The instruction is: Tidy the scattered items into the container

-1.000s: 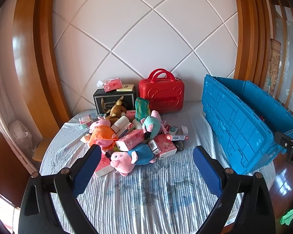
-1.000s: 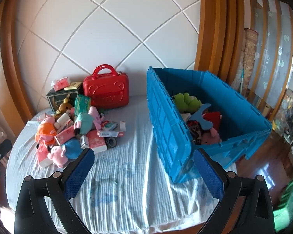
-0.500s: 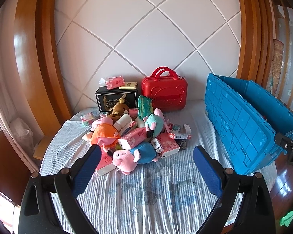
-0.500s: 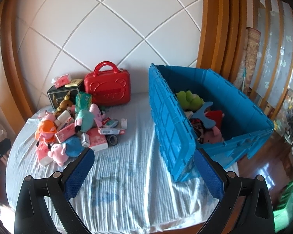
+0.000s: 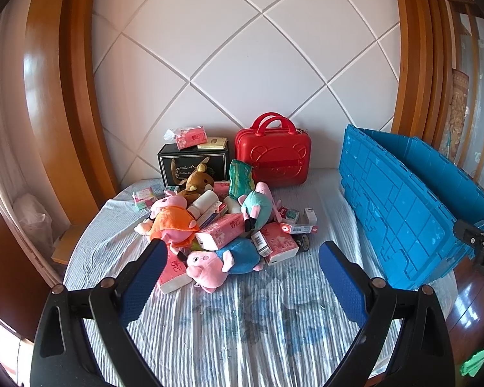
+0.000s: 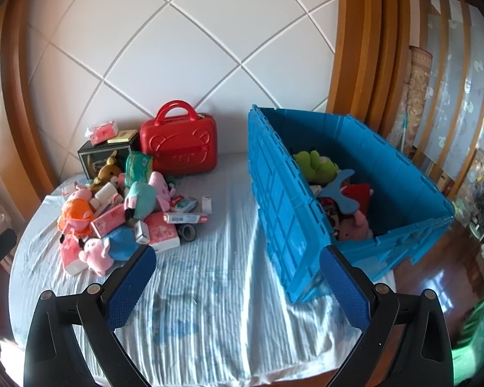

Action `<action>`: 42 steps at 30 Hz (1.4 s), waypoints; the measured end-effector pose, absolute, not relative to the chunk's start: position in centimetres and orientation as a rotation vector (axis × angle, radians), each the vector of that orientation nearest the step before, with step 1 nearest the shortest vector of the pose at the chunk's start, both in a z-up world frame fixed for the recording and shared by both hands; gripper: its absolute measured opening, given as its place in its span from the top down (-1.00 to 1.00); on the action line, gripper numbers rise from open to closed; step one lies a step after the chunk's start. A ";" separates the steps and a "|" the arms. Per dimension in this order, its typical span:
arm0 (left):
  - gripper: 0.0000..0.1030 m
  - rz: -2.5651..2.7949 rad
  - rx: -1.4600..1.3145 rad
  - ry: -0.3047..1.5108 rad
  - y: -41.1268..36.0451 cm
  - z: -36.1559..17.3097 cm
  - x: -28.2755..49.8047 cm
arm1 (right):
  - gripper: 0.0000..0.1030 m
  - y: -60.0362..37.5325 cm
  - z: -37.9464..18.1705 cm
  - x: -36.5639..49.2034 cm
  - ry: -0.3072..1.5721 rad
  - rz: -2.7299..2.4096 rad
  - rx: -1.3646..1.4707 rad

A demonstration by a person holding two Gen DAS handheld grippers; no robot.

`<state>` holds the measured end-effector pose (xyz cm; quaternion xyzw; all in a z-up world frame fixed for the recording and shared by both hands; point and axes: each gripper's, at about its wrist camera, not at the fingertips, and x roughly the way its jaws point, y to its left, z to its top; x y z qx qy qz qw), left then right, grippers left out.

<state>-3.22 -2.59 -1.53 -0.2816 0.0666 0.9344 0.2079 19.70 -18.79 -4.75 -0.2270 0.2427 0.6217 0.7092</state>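
Note:
A heap of plush toys and small boxes (image 5: 216, 225) lies on the striped sheet: a pig plush in blue (image 5: 224, 259), one in orange (image 5: 171, 225), a teal plush (image 5: 258, 208), pink tissue packs (image 5: 221, 233). The same heap (image 6: 126, 213) shows at the left in the right wrist view. A blue crate (image 6: 355, 193) stands at the right, holding a green plush (image 6: 316, 164) and other toys. My left gripper (image 5: 242, 256) is open in front of the heap, short of it. My right gripper (image 6: 237, 266) is open, empty, near the crate's front corner.
A red case (image 5: 272, 158) and a black box (image 5: 193, 166) with a tissue pack (image 5: 190, 137) on top stand against the white padded wall. The bed (image 5: 242, 322) edge drops to a wooden floor (image 6: 435, 277) on the right. Wooden frames flank both sides.
Both grippers have tilted down and edged forward a little; heap and crate sit slightly lower in view. Nothing on the bed has moved.

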 end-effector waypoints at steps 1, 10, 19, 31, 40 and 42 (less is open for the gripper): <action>-0.86 2.600 -0.783 0.184 -2.8 -1.6 -3.5 | -0.99 -18.8 -4.8 19.5 0.541 1.381 -0.504; -0.86 2.591 -0.874 0.219 -4.5 -5.1 -8.3 | -1.00 -17.8 -6.7 16.9 0.576 1.400 -0.485; -0.86 2.570 -1.061 0.253 -0.4 -12.0 -14.3 | -1.00 -8.7 -13.2 16.7 0.673 1.505 -0.656; -0.56 2.618 -1.379 0.293 0.0 -22.2 -22.3 | -0.41 4.5 -24.6 12.8 0.803 1.688 -0.885; -0.56 2.494 -1.441 0.309 1.9 -27.8 -30.8 | -0.20 8.6 -27.5 6.7 0.806 1.743 -0.977; -0.58 2.430 -1.486 0.320 2.4 -30.3 -31.8 | -0.20 9.6 -28.3 5.4 0.804 1.744 -0.992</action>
